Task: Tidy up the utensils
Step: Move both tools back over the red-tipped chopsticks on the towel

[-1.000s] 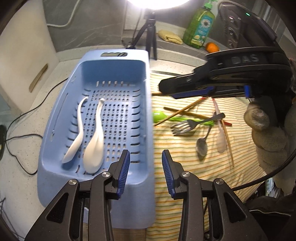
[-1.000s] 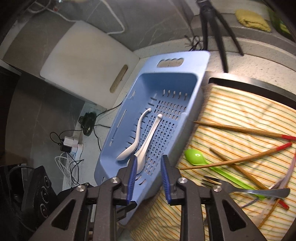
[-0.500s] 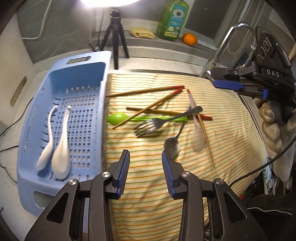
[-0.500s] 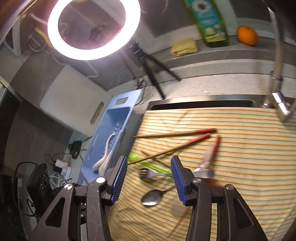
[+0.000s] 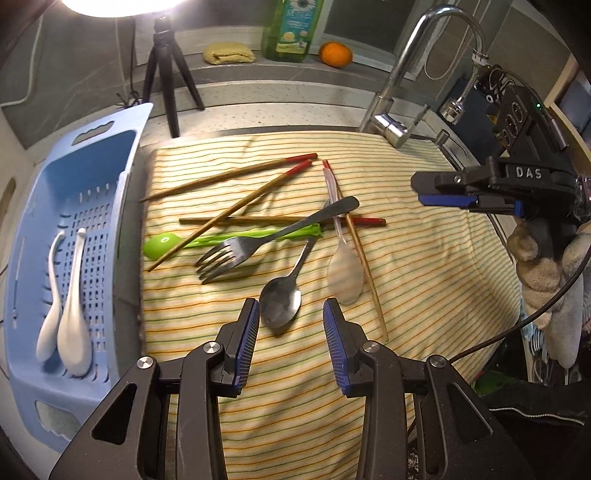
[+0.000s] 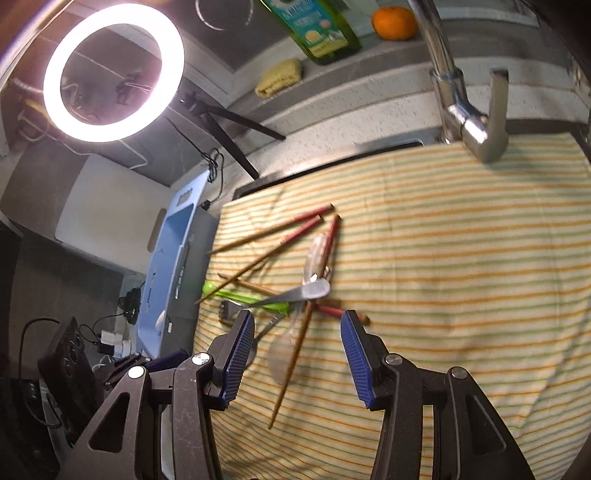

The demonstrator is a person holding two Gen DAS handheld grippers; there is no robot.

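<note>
A blue slotted basket (image 5: pixel 122 206) holds two white spoons (image 5: pixel 72 317) at the left. On the striped cloth (image 5: pixel 424 266) lie a metal fork (image 5: pixel 236 251), a metal spoon (image 5: pixel 280 299), a green spoon (image 5: pixel 162 245), a clear plastic spoon (image 5: pixel 343 269) and several red-tipped chopsticks (image 5: pixel 229 177). My left gripper (image 5: pixel 290 325) is open, just in front of the metal spoon's bowl. My right gripper (image 6: pixel 297 339) is open above the pile, over the clear spoon (image 6: pixel 284 354); it also shows at the right of the left wrist view (image 5: pixel 443 190).
A chrome tap (image 5: pixel 399 110) stands behind the cloth at the right. A ring light tripod (image 5: pixel 166 74) stands behind the basket. A green soap bottle (image 5: pixel 291 29), an orange (image 5: pixel 334 53) and a yellow sponge (image 5: pixel 229 53) sit on the back ledge.
Both grippers have swung right, from over the basket to over the cloth and the utensil pile. The right gripper's jaws have opened wider.
</note>
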